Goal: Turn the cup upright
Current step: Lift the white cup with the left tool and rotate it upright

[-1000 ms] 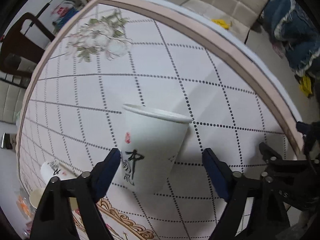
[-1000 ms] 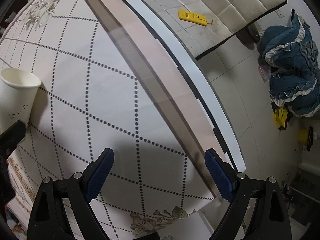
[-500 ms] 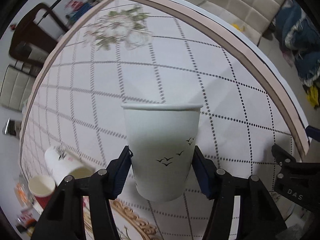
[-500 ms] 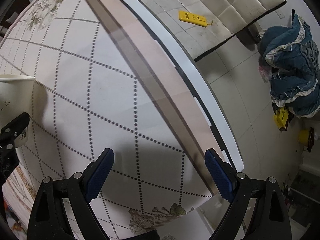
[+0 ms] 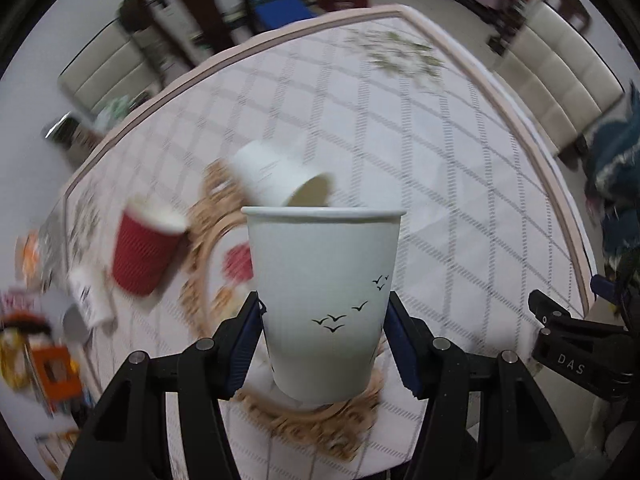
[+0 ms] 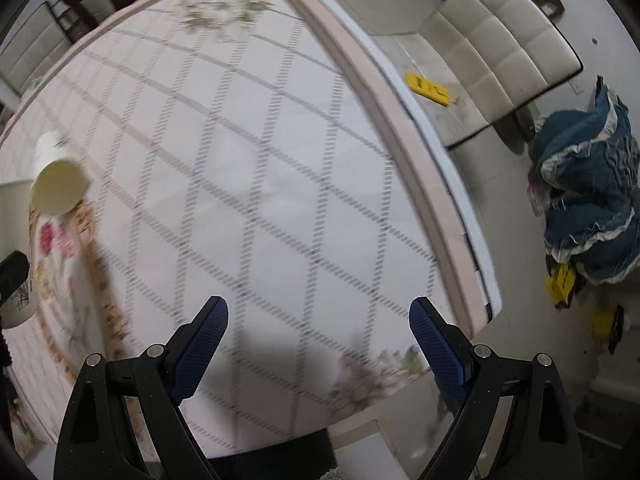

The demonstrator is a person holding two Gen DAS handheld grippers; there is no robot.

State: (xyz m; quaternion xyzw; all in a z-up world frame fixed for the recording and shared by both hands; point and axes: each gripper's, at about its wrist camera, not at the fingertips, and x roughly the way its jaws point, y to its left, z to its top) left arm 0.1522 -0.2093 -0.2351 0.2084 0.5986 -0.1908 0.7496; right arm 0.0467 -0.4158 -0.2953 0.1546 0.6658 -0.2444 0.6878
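Fingers [image 5: 246, 340] of the left gripper [image 5: 324, 336] clamped on the white cup [image 5: 324, 300], now lifted and swinging!

A second ago those pads stood apart; now they pinch its lower wall, rim at 12 o'clock, bird print forward, over the table [image 5: 460, 184]. Upright already, so setting down remains. Right gripper [image 6: 318, 344] hangs spread, empty, at 3 o'clock.

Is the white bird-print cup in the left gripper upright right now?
Upright: the white bird-print paper cup has its rim on top, base down, between the left gripper pads.
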